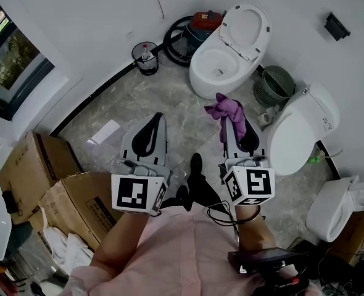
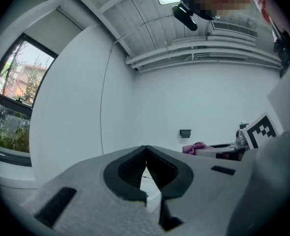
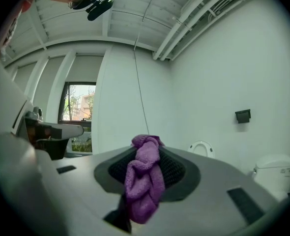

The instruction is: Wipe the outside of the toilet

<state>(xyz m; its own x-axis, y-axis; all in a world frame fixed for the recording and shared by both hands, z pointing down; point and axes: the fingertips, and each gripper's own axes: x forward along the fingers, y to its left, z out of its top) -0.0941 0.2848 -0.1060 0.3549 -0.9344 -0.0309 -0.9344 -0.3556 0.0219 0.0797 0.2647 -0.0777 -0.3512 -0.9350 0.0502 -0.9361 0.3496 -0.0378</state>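
Note:
A white toilet point(image 1: 222, 63) with its lid raised stands by the far wall, ahead of both grippers; its lid point(image 3: 202, 149) also shows in the right gripper view. My right gripper point(image 1: 231, 119) is shut on a bunched purple cloth point(image 1: 224, 108), which hangs out between the black pads point(image 3: 172, 171) as a thick roll point(image 3: 144, 183). My left gripper point(image 1: 158, 117) is held level beside it, to the left. Its jaws meet at the tips with nothing between them point(image 2: 145, 150). Both grippers are well short of the toilet, over the grey marble floor.
A second toilet point(image 1: 299, 134) with its lid down stands at the right, a third point(image 1: 333, 205) nearer. A green basket point(image 1: 274, 86), a red vacuum with a hose point(image 1: 197, 26), a small bin point(image 1: 145, 57) and cardboard boxes point(image 1: 46, 177) ring the floor.

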